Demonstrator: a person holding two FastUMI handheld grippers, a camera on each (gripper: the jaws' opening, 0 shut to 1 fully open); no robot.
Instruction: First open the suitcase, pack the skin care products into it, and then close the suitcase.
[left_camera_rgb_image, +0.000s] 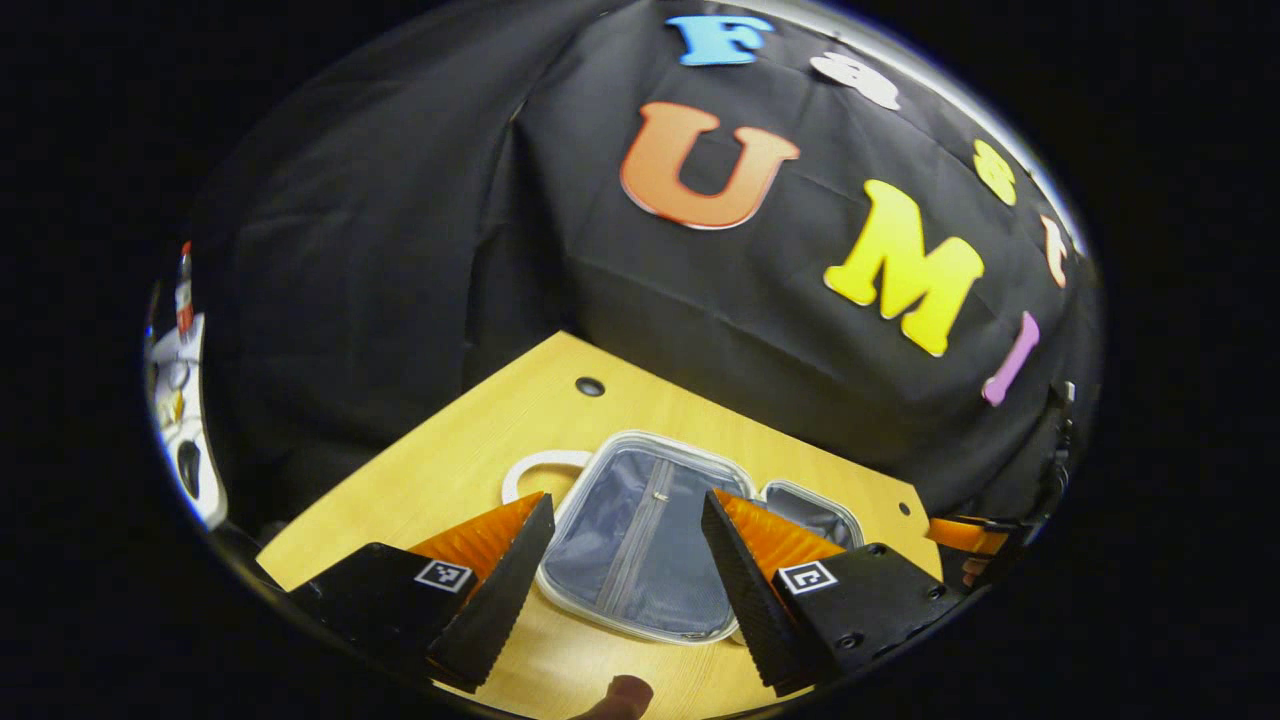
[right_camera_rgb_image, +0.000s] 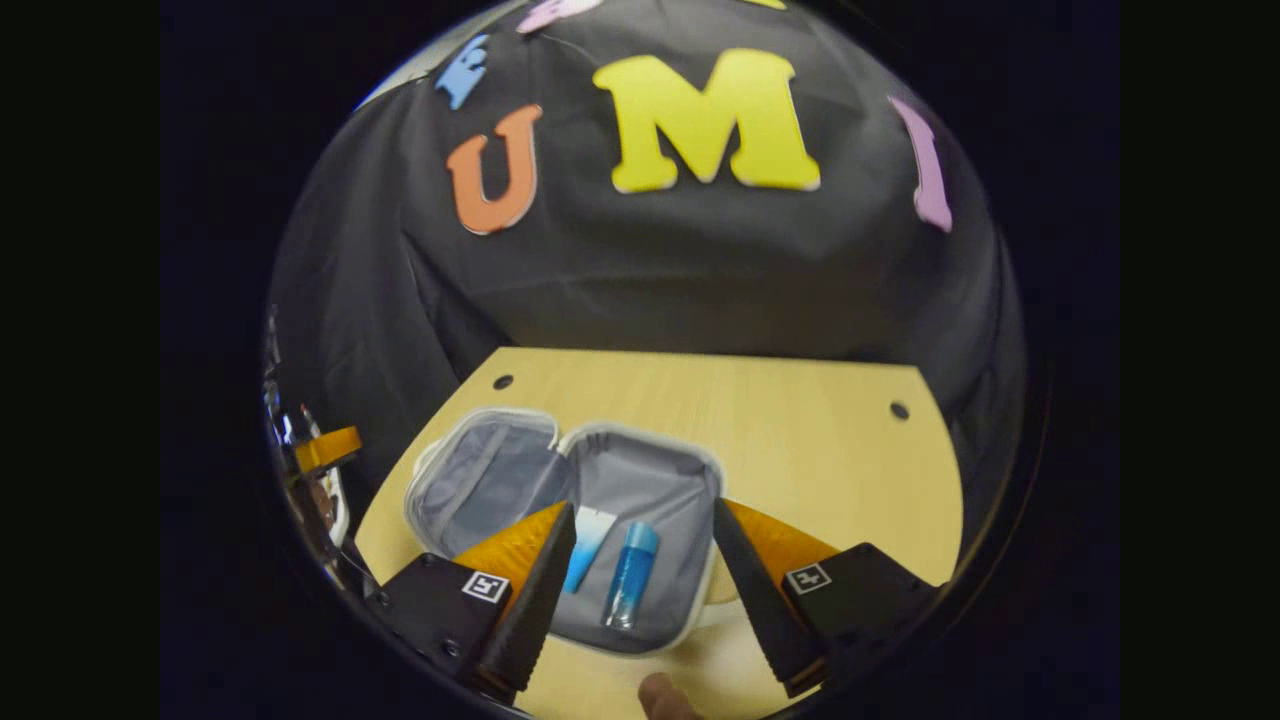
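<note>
Both tongs hang above the counter with their fingers spread apart and nothing between them. Left tongs (left_camera_rgb_image: 625, 530) hover over the open suitcase (left_camera_rgb_image: 640, 545), whose near-left half shows a grey lining with a zip running down its middle; the white handle (left_camera_rgb_image: 540, 468) of the case lies flat on the wood to the left of that half. A second, smaller-looking half of the case peeks out to the right behind the right finger. A fingertip (left_camera_rgb_image: 622, 695) shows at the near edge of the left gripper view.

Right tongs (right_camera_rgb_image: 640, 560) hover over the same suitcase (right_camera_rgb_image: 500, 470), seen in the right gripper view lying wide open, both halves flat on the counter (right_camera_rgb_image: 800, 440) and joined along the middle. In the right half, close to the camera, lie two skin care products: a blue bottle (right_camera_rgb_image: 630, 575) and, just left of it, a light blue tube (right_camera_rgb_image: 587, 545), partly hidden by the left finger. They lie side by side, slightly apart. The left half holds nothing that can be made out.
</note>
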